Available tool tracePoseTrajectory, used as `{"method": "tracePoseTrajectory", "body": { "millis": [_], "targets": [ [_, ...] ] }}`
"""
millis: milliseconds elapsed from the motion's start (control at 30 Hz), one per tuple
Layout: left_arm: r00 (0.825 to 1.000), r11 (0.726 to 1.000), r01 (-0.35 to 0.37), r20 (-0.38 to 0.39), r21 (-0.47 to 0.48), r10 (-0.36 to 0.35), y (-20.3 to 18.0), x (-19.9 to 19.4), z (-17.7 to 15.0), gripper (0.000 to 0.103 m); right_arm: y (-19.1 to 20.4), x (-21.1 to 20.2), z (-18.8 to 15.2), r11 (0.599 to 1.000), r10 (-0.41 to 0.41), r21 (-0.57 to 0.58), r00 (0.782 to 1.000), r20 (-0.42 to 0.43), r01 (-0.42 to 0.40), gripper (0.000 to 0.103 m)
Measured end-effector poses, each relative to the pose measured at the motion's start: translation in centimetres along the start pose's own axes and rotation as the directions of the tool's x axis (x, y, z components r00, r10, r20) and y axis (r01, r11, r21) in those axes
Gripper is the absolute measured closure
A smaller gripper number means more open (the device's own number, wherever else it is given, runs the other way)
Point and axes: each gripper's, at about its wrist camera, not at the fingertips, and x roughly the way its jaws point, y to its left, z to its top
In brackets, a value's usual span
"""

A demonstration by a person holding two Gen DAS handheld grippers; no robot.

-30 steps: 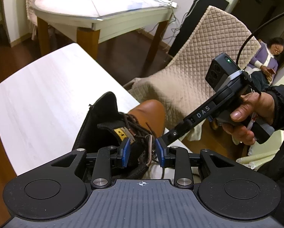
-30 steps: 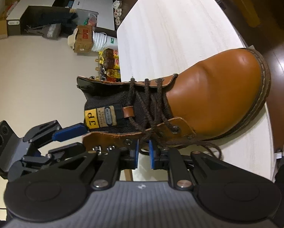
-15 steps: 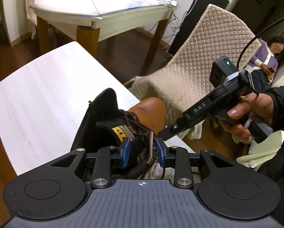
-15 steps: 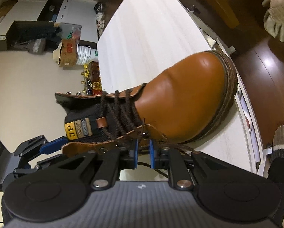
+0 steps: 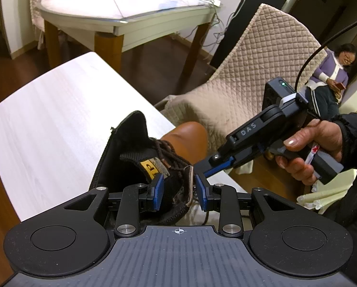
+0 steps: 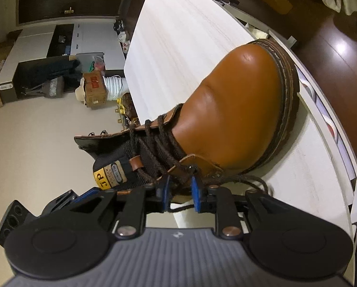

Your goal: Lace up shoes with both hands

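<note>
A tan leather boot (image 6: 235,110) with dark brown laces (image 6: 161,143) stands on the white table (image 6: 178,31); it also shows in the left wrist view (image 5: 183,136). My left gripper (image 5: 179,192) is open, its jaws either side of the boot's eyelet flap (image 5: 190,186). My right gripper (image 6: 179,191) is open, its jaws astride the near eyelet flap, with a loose lace end (image 6: 257,181) trailing on the table. The right gripper's body (image 5: 255,136) shows in the left wrist view, its tip by the flap.
A quilted beige chair (image 5: 245,91) stands just beyond the table's edge. A round white dining table (image 5: 121,7) is farther back. A seated person (image 5: 331,76) is at the far right. Boxes and bottles (image 6: 94,88) sit on the floor.
My right gripper was shut near the flap and has now opened; its body has shifted closer to the boot. My left gripper has stayed put.
</note>
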Motion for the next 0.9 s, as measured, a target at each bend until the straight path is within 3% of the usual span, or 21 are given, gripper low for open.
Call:
{"method": "tracePoseTrajectory", "body": {
  "millis": [200, 233, 267, 433, 533, 900],
  "targets": [
    [1.0, 1.0, 0.0, -0.003, 0.002, 0.0, -0.1, -0.1, -0.1, 0.071, -0.1, 0.2, -0.1, 1.0, -0.012, -0.019, 1.0, 0.011, 0.012, 0.081],
    [1.0, 1.0, 0.0, -0.003, 0.003, 0.0, -0.1, -0.1, -0.1, 0.071, -0.1, 0.0, -0.1, 1.0, -0.009, -0.02, 1.0, 0.012, 0.009, 0.085],
    [1.0, 1.0, 0.0, -0.002, 0.002, 0.0, -0.1, -0.1, -0.1, 0.071, -0.2, -0.2, -0.1, 1.0, -0.006, -0.022, 1.0, 0.013, 0.006, 0.097],
    [1.0, 1.0, 0.011, 0.005, 0.015, -0.011, -0.4, -0.3, -0.1, 0.071, 1.8, -1.6, -0.3, 0.987, -0.02, -0.159, 0.999, 0.038, 0.025, 0.098],
    [0.999, 0.998, 0.037, 0.017, 0.046, -0.038, -1.1, -0.6, 0.2, 0.071, 4.0, -1.9, 0.0, 0.965, 0.009, -0.263, 1.0, 0.0, -0.008, 0.098],
    [0.999, 0.975, -0.004, 0.044, 0.224, -0.006, -5.2, -0.3, 0.7, 0.072, 8.8, -4.8, 1.1, 0.929, 0.123, -0.341, 0.989, -0.084, -0.145, 0.099]
  ]
}}
